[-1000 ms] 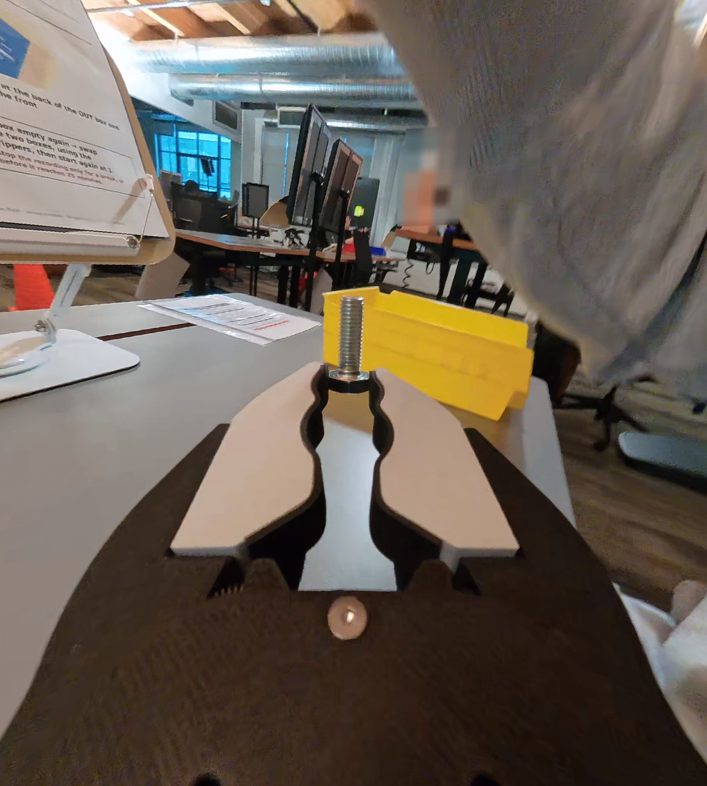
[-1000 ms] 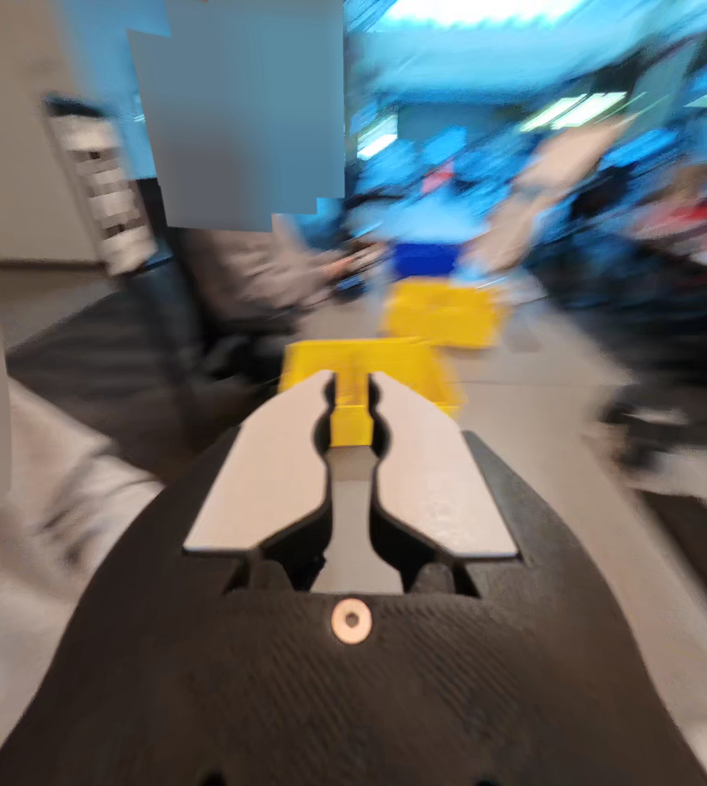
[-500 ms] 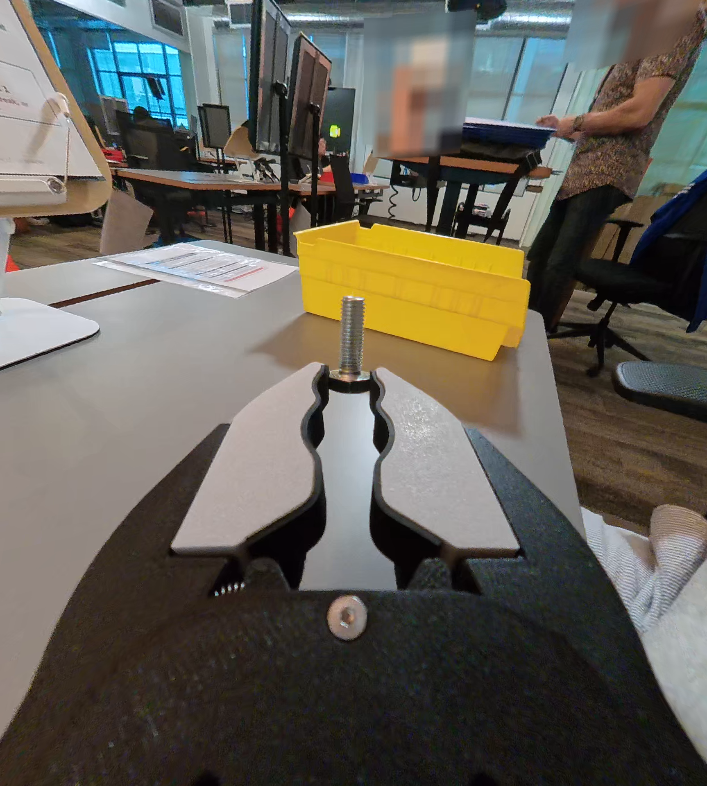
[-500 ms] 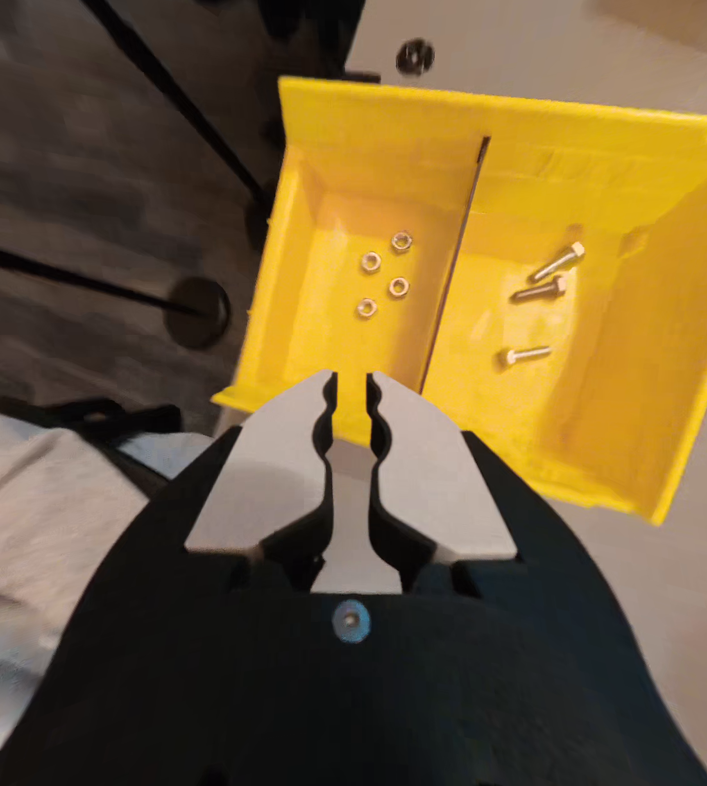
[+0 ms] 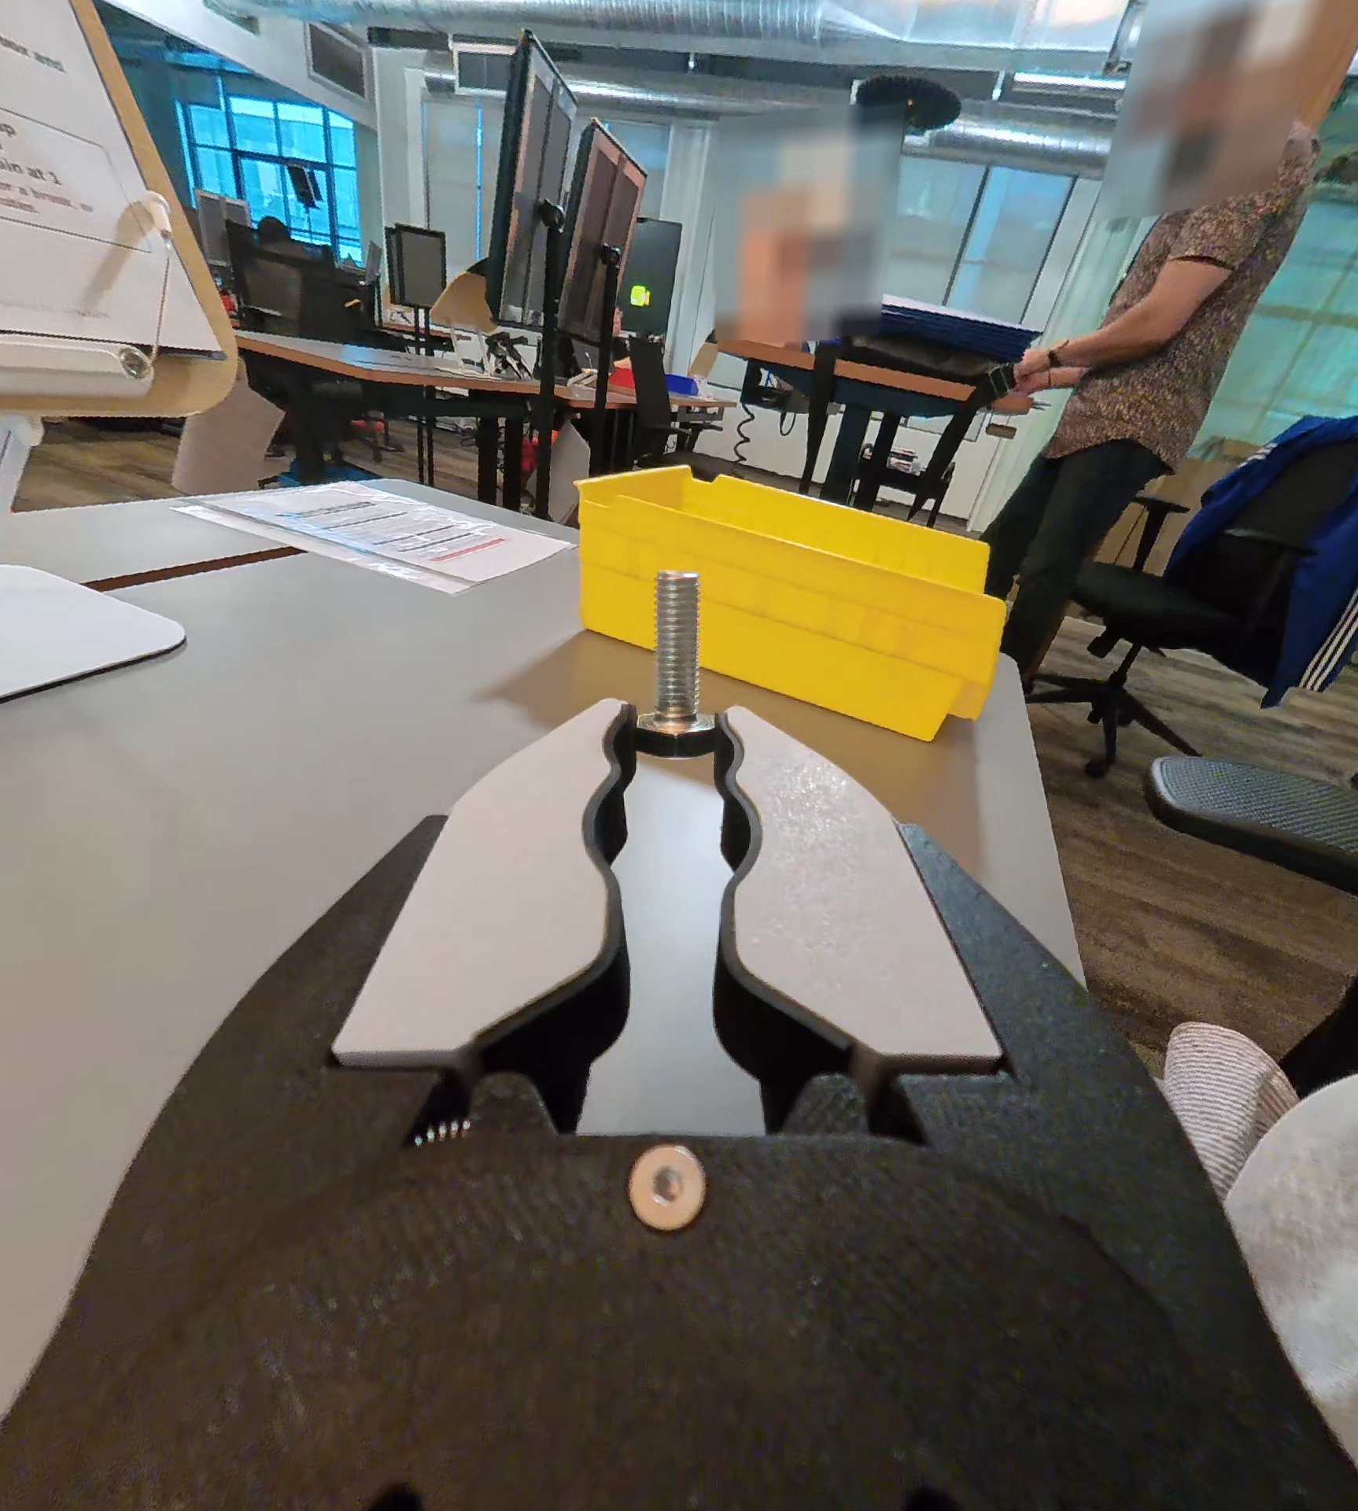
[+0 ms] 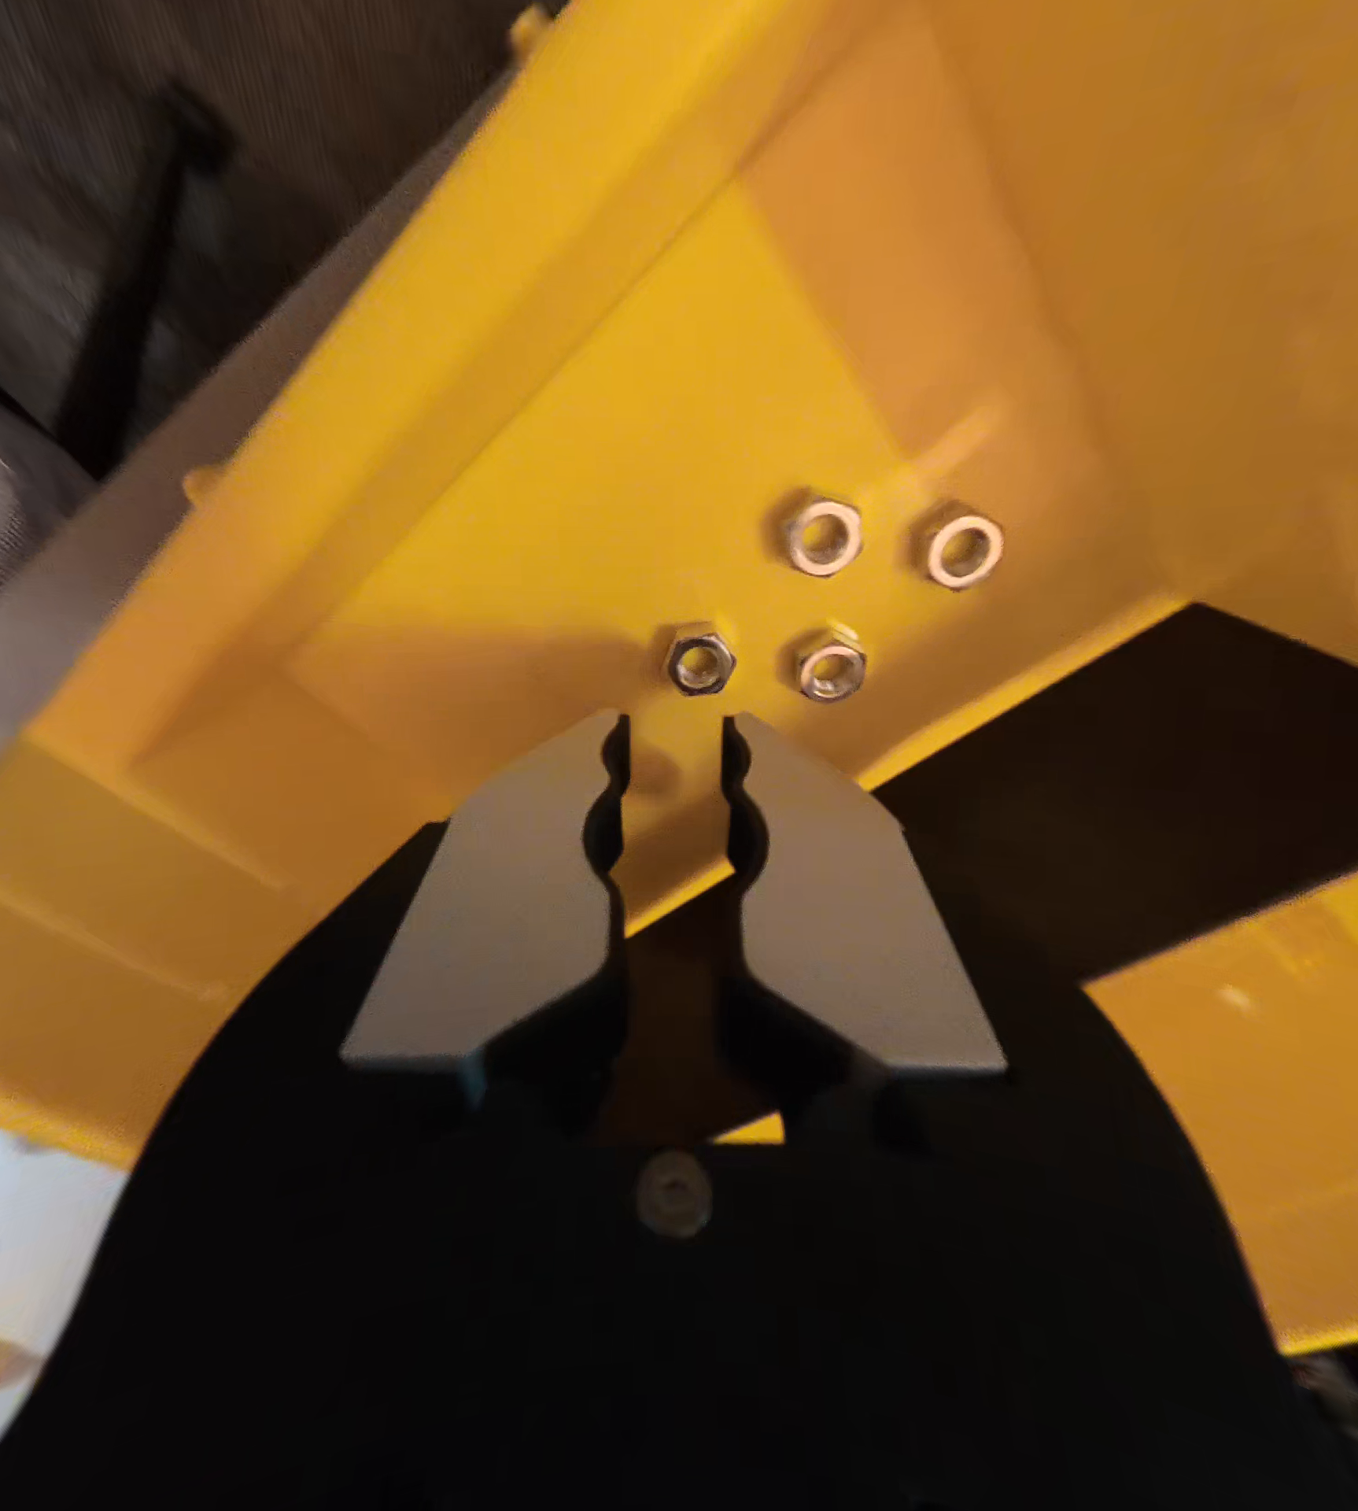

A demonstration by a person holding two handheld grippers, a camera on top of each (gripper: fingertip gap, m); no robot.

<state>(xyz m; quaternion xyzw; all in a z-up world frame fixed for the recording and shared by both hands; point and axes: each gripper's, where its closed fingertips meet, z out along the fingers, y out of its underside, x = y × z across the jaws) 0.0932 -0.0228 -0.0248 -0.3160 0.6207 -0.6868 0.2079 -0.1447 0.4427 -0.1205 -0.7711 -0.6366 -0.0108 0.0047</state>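
My left gripper (image 5: 674, 730) is shut on the hex head of a silver bolt (image 5: 676, 642), which stands upright with its thread pointing up, above the grey table (image 5: 169, 818). A yellow bin (image 5: 782, 605) sits beyond it near the table's far right corner. My right gripper (image 6: 674, 724) is open and empty, and reaches down into a yellow bin (image 6: 496, 572). Several silver hex nuts lie flat on the bin floor just past its fingertips; the nearest nut (image 6: 699, 660) is almost between them. The picture is a little blurred.
A dark divider (image 6: 1150, 777) splits the bin to the right of my right gripper. On the table stand a white document stand (image 5: 22, 621) with a printed sheet and a laminated sheet (image 5: 381, 527). A person (image 5: 1133, 360) and office chairs (image 5: 1272, 826) stand off the table's right side.
My right gripper has swung down from above the bin's front edge into its left compartment, close to the nuts. My left gripper has held the bolt nearly still.
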